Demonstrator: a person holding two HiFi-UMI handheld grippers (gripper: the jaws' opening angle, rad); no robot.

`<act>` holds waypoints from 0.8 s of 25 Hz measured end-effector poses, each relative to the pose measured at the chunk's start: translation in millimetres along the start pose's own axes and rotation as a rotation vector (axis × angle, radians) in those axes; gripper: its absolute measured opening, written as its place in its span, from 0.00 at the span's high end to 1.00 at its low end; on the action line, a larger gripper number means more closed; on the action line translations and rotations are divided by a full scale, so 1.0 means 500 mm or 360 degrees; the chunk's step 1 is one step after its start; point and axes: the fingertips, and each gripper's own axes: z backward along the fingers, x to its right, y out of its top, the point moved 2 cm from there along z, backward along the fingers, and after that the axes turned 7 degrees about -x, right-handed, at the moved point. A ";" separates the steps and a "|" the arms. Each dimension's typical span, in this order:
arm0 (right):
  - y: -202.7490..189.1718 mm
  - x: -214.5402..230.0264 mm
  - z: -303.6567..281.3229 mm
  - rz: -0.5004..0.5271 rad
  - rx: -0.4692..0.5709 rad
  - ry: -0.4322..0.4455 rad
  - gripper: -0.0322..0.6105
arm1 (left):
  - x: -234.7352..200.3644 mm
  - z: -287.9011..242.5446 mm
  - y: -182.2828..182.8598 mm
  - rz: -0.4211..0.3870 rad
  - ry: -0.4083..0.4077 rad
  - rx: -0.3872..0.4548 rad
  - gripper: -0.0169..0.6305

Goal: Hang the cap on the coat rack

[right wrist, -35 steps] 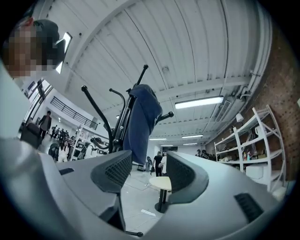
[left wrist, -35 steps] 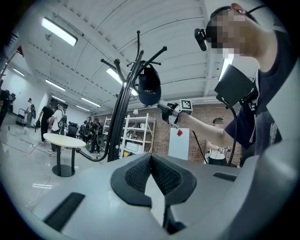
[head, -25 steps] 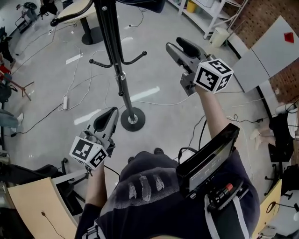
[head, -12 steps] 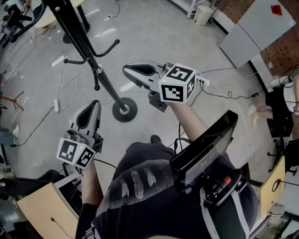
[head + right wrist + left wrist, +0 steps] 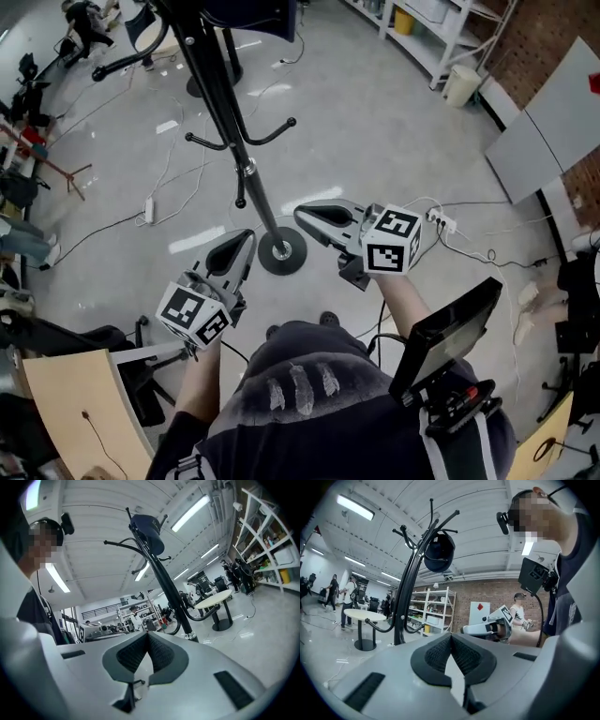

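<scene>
Right claw (image 5: 307, 214) has dropped, closed; cap (image 5: 439, 552) hangs on coat rack (image 5: 221, 96).

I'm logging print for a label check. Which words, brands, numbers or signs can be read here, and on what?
No words or numbers are readable.
Red diamond, no text: on the white board.
Black-and-white square patterns, no letters: on the left cube and right cube.
Cap: any print too small to read.

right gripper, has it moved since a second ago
Yes. In the head view the right gripper has come down from hook height on the coat rack to level with the rack's base, just right of it, jaws shut and empty.
</scene>
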 end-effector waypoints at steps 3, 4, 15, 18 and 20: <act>-0.009 -0.007 -0.002 -0.0050 0.0015 0.0139 0.94 | -0.017 0.012 -0.017 -0.0008 0.0092 -0.0035 0.96; -0.013 -0.007 -0.003 -0.0069 0.0015 0.0163 0.95 | -0.023 0.019 -0.018 -0.0008 0.0108 -0.0037 0.96; -0.039 -0.016 0.002 -0.0136 -0.0003 0.0479 0.94 | 0.036 0.012 0.025 -0.0108 0.0154 0.0049 0.96; -0.030 -0.020 -0.003 -0.0159 0.0055 0.0583 0.94 | 0.025 0.030 0.037 -0.0120 0.0328 0.0107 0.96; -0.035 -0.029 -0.018 -0.0188 0.0065 0.0626 0.94 | 0.023 0.053 0.035 -0.0122 0.0389 0.0111 0.96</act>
